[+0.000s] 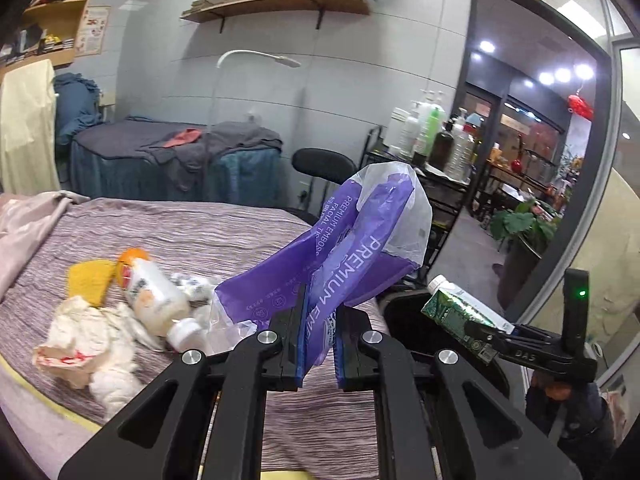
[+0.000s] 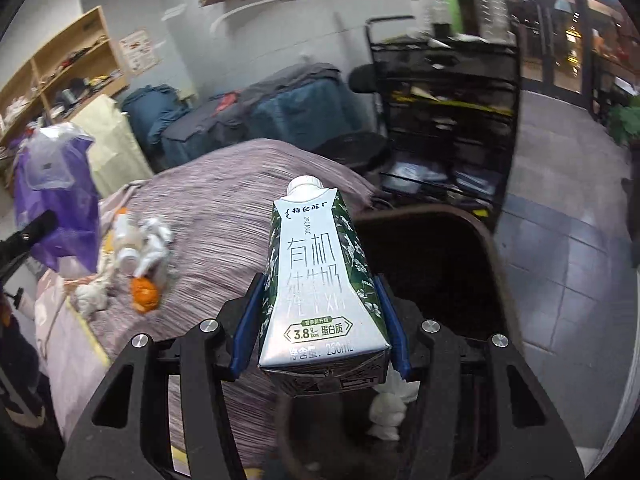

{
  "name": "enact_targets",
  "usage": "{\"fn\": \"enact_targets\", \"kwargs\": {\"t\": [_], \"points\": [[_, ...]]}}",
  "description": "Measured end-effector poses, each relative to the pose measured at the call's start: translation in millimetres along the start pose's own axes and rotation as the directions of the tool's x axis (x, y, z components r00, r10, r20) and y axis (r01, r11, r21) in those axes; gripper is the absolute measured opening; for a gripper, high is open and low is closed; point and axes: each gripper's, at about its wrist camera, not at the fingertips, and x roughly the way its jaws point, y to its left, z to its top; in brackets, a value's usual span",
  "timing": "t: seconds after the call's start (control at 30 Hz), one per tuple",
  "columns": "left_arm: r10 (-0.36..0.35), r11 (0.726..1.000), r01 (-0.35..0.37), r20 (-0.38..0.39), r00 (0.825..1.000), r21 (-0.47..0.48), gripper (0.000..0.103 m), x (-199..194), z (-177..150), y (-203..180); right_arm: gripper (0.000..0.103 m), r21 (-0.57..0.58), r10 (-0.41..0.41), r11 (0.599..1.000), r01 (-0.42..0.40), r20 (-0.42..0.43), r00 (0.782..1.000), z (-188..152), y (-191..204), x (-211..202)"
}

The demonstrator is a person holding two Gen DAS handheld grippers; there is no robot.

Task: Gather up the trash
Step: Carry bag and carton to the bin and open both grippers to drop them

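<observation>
Item one: purple plastic tissue wrapper [image 1: 352,248], printed "PREMIUM EMBOSS… FACIAL TIS…", the words cut off by folds; it stands up from the left hand-held gripper [image 1: 316,344], whose blue pads are clamped tight on its lower edge. Item two: green-and-white milk carton [image 2: 320,280], white screw cap, marked "ORGANIC", large Chinese characters, "3.8 g/100ml" in a badge and "250mL" along the base; it sits upright between the pads of the right hand-held gripper [image 2: 320,320], which is part-way open and pressed on both sides of the carton. Carton and gripper are held beside the bed edge, just at the rim of the dark trash bin [image 2: 484,240]; the bin's inside is black and nothing in it can be made out except white crumpled paper [image 2: 388,408] below the carton. Remaining on the striped bed cover [image 1: 192,232]: a white bottle with orange cap [image 1: 154,296] lying on its side, label unreadable; a yellow sponge [image 1: 90,280] just beside it; crumpled tissues and wrapper with red print [image 1: 80,344], blurred. From the right wrist this pile is smeared by motion.
</observation>
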Motion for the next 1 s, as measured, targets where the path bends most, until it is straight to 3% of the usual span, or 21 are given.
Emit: {"fn": "enact_targets", "kwargs": {"t": [0.23, 0.57, 0.83, 1.0], "points": [[-0.079, 0.997, 0.08, -0.05, 0.996, 0.006, 0.01, 29, -8, -34, 0.054, 0.03, -0.118, 0.992, 0.122, -0.116, 0.986, -24, -46, 28], [-0.126, 0.992, 0.128, -0.119, 0.985, 0.008, 0.01, 56, -19, -63, 0.055, -0.031, -0.2, 0.98, 0.198, -0.232, 0.952, -38, -52, 63], [-0.151, 0.988, 0.152, -0.158, 0.976, -0.006, 0.01, 66, -27, -74, 0.055, 0.004, -0.185, 0.981, 0.192, -0.234, 0.954, -44, -57, 62], [-0.164, 0.986, 0.167, -0.176, 0.971, 0.002, 0.01, 71, -30, -85, 0.056, 0.044, -0.17, 0.982, 0.181, -0.183, 0.968, -42, -61, 46]]}}
